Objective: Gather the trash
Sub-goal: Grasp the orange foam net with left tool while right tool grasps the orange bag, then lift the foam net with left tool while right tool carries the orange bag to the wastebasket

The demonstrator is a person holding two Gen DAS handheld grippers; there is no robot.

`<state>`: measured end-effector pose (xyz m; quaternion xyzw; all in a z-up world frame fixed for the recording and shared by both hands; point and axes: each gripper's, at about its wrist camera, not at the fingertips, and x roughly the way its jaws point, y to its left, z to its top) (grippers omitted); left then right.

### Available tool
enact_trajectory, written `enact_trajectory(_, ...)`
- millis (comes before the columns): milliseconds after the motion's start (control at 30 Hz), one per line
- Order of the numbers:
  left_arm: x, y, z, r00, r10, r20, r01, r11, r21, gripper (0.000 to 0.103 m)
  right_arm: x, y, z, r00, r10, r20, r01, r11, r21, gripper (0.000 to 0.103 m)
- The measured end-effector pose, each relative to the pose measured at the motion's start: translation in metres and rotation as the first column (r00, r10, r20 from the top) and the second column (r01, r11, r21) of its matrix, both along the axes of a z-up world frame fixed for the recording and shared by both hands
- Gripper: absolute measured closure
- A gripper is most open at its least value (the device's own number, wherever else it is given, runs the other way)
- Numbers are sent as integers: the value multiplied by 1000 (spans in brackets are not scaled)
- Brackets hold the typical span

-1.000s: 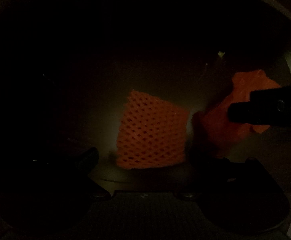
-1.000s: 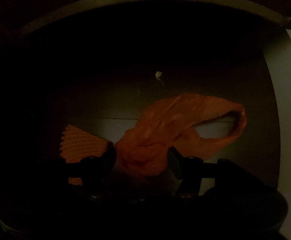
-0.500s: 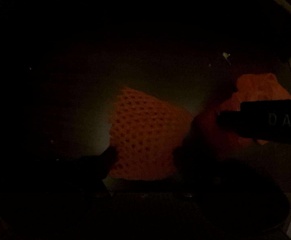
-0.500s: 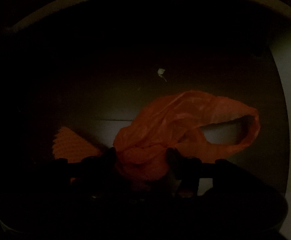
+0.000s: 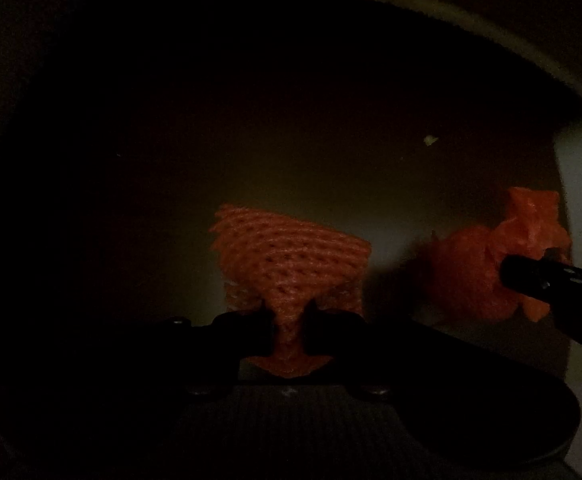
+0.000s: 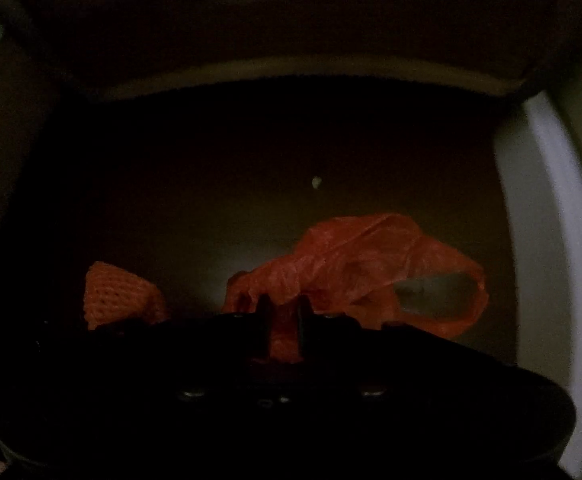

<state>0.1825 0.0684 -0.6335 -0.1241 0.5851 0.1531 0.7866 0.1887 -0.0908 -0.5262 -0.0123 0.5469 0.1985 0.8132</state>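
Your left claw (image 5: 287,330) is closing on the foam net (image 5: 291,264), your right claw (image 6: 282,326) on the plastic bag (image 6: 363,264); both fan toward frame top, bag lower right of net.

Readable text: none in either view
Cause: both views are too dark; no letters show on any surface

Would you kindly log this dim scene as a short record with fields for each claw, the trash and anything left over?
lighting: very dark
left claw: jaws closing, pinching the orange foam net
right claw: jaws closing, pinching the orange plastic bag
bag handle loop: hangs open to the right
leftover: small pale scrap on the surface beyond the bag
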Motion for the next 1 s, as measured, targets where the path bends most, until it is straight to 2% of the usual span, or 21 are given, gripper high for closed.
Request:
enact_trajectory(200, -22, -4, 105, 1000, 3, 24, -2, 999, -40, 92, -22, -12, 112, 999, 4, 46, -5, 1000, 22, 93)
enact_trajectory(433, -38, -14, 245, 996, -16, 82, 19, 999, -34, 92, -44, -21, 253, 994, 11, 110, -17, 998, 54, 93)
enact_trajectory(533, -41, -15, 310, 994, -29, 107, 32, 999, -23, 92, -52, -26, 303, 991, 16, 134, -25, 997, 67, 93)
enact_trajectory(667, -43, -12, 383, 989, -53, 138, 55, 998, -10, 92, -60, -28, 378, 982, 35, 185, -51, 995, 83, 93)
enact_trajectory(800, -43, -12, 460, 981, -75, 179, 77, 997, -1, 92, -61, -29, 437, 966, 57, 251, -81, 993, 86, 93)
enact_trajectory(1000, -47, -9, 550, 957, -125, 260, 123, 992, 23, 92, -69, -26, 522, 941, 61, 334, -99, 990, 98, 93)
